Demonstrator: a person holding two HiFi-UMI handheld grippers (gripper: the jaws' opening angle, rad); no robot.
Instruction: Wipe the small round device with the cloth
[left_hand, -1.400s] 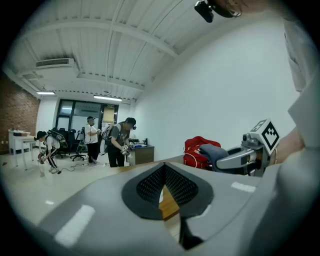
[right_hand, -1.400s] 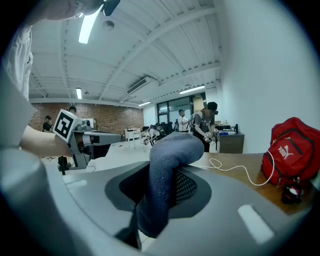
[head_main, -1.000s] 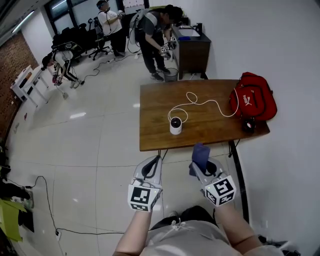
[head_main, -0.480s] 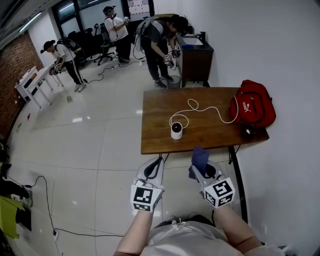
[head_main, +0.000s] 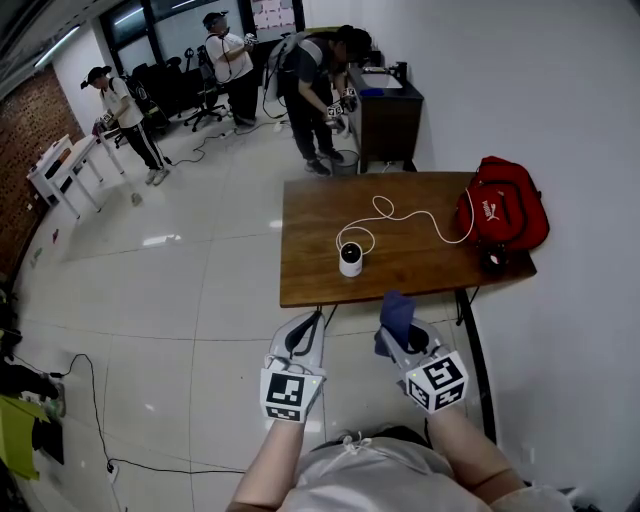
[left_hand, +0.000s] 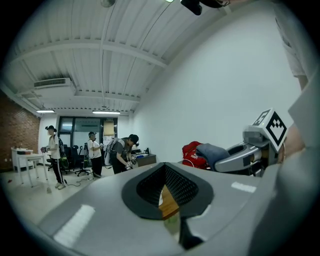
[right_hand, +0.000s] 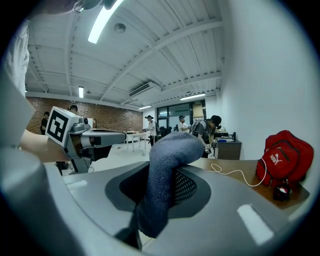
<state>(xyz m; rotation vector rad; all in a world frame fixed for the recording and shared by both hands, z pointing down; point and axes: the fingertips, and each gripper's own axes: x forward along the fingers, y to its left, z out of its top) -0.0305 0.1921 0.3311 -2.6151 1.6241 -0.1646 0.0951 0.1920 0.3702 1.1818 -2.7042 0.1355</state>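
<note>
Small round device (head_main: 350, 258): stood upright on the table (head_main: 310, 215), near its front edge; white body, dark top; nothing touched it.
Cable (head_main: 404, 208): white, ran in loops from the device across the table toward the red bag (head_main: 505, 208).
Cloth (head_main: 397, 310): dark blue, pinched between the fingers of the right gripper (head_main: 398, 338); its free end bulged up and over past them, short of the table's front edge and well apart from the device.
Right gripper: held in the air before the table, pointed toward it, fingers clamped on the cloth.
Left gripper (head_main: 308, 325): beside the right one, also short of the table; fingers pressed together with nothing between them.
Red bag: sat on the table's right end by the wall, with a small dark object (head_main: 495, 258) just in front of it.
Background: several people (head_main: 310, 70) stood on the tiled floor (head_main: 200, 280) beyond the table, one bent over beside a dark cabinet (head_main: 388, 100).
</note>
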